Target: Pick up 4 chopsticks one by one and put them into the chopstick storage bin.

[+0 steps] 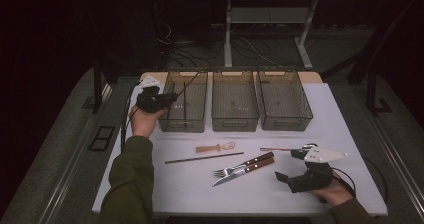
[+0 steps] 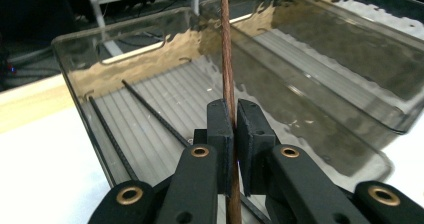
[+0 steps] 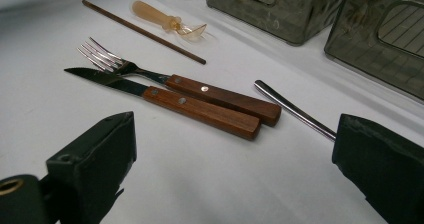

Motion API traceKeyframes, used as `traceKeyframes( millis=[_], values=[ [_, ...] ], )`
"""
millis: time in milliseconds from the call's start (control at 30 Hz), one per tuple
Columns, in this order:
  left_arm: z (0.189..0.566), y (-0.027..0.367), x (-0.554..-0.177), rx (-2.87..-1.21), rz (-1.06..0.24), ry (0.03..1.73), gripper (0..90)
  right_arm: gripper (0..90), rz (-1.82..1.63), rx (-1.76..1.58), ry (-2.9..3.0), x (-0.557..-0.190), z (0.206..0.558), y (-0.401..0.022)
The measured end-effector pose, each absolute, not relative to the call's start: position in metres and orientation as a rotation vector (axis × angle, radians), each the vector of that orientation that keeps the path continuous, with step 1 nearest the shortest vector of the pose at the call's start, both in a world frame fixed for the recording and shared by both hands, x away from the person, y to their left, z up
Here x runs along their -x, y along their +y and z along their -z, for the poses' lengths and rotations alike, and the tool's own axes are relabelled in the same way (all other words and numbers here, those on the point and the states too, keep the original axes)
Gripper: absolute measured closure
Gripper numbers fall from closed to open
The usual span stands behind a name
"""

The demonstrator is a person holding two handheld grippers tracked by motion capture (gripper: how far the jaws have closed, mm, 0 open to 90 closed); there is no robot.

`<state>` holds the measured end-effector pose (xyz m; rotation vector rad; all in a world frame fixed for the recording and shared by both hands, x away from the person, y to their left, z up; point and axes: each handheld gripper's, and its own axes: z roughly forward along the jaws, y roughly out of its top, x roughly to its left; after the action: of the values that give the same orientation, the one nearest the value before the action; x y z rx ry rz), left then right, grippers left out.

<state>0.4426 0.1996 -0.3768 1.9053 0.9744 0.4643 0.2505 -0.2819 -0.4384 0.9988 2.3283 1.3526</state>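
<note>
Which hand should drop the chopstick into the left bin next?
Left. The left gripper is shut on the brown chopstick, holding it right over the left bin, where two dark chopsticks lie. The right gripper sits open on the table's near right, by the fork and knife.

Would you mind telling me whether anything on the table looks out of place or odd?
Nothing stands out. The left gripper holds a brown chopstick over the left bin, while its twin lies on the table beside the fork and knife.
</note>
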Motion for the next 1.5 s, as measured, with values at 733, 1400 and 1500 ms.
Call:
traceKeyframes(
  millis=[733, 1400, 1500],
  values=[
    [0.393, 0.198, -0.454, -1.922, -0.452, 1.104, 57.0, 4.1, -1.353, -0.99, 2.334, -0.25, 0.438, -0.282],
    [0.369, 0.186, -0.429, -1.979, -0.388, 0.926, 27.0, 4.1, -1.35, -0.994, 2.329, -0.25, 0.438, -0.282],
    [0.365, 0.181, -0.422, -1.993, -0.361, 0.885, 24.1, 4.1, -1.351, -0.994, 2.326, -0.249, 0.438, -0.282]
  ],
)
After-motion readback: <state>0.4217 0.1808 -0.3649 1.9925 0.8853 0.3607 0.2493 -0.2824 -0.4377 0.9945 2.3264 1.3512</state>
